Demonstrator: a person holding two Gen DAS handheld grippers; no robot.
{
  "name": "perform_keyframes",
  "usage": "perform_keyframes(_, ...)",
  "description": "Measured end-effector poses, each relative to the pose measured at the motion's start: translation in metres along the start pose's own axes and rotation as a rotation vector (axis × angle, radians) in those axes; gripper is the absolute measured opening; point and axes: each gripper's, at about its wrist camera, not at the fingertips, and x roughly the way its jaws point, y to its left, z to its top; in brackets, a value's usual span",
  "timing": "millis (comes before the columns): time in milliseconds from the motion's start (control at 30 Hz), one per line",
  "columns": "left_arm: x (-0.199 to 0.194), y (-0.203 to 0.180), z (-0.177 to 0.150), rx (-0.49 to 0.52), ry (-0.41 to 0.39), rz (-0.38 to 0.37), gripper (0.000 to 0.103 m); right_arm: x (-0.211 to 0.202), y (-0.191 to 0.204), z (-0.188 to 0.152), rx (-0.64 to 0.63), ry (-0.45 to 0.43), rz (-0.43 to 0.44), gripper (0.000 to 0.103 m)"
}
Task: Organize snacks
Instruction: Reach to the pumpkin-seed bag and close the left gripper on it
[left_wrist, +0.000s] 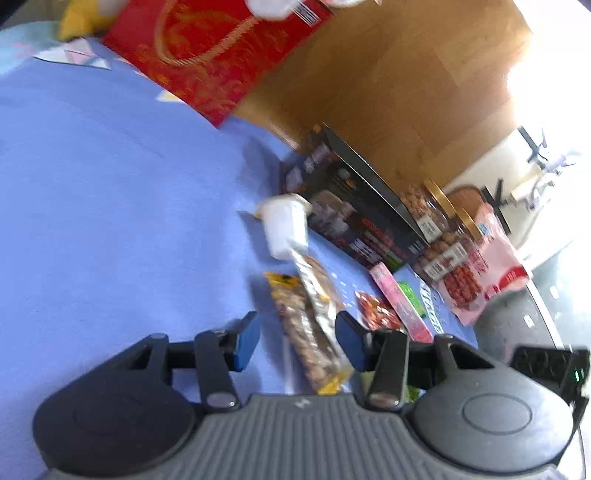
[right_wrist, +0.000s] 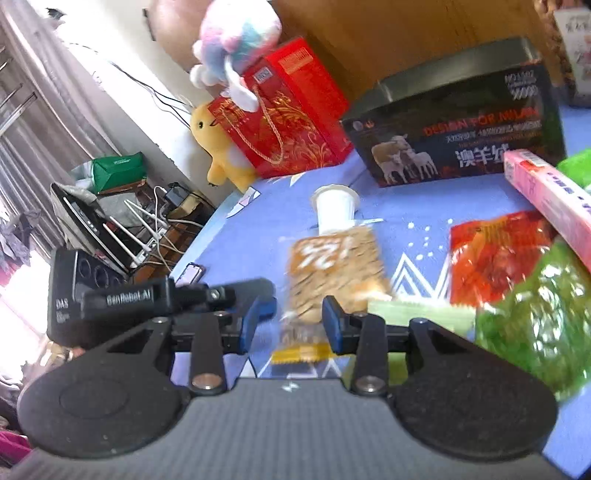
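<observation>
Nearest my left wrist camera, the left gripper (left_wrist: 297, 341) stands released, its blue pads (left_wrist: 246, 341) spread wide on either side of a long nut bar packet (left_wrist: 312, 325) that lies on the blue tablecloth (left_wrist: 110, 221). Nothing is grasped. Past the packet's far end a white cup (left_wrist: 286, 225) lies tipped on its side, and beyond that a dark box (left_wrist: 364, 218) stands against the wooden board (left_wrist: 388, 92), with clear jars of nuts (left_wrist: 432, 218) and a pink bag (left_wrist: 484, 266) beside it. A red gift bag (left_wrist: 214, 55) sits well off to the far left.

From the right wrist, the right gripper (right_wrist: 295, 319) is likewise released, the packet's (right_wrist: 332, 266) near end between the open fingers — whether a pad touches the wrapper I cannot tell through the blur. A red packet (right_wrist: 495, 258), a green bag (right_wrist: 535, 321) and a pink carton (right_wrist: 546, 188) crowd the right side.

My judgement: the step is picking up this packet. I would use one gripper only, centre the fingers across the narrow width near the end seal, lower until the pads bracket it, and close gently — the contents look brittle.
</observation>
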Motion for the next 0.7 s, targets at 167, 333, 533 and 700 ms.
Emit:
perform_keyframes(167, -0.009, 0.006, 0.014, -0.012, -0.022, -0.008, 0.046, -0.003, 0.005, -0.003, -0.151, -0.071, -0.178, 0.055)
perform_keyframes(333, 0.003, -0.017, 0.015, 0.062, 0.002, -0.038, 0.048, 0.012, -0.011, 0.003, -0.123, -0.011, -0.213, 0.065)
perform_keyframes(533, 0.033, -0.033, 0.013, 0.108, 0.062, -0.026, 0.054, 0.036, -0.011, 0.004, -0.181, 0.020, -0.239, 0.080)
perform_keyframes(700, 0.038, -0.037, 0.016, 0.130, 0.060, -0.016, 0.054, 0.033, -0.021, 0.008, -0.093, 0.057, -0.178, 0.016)
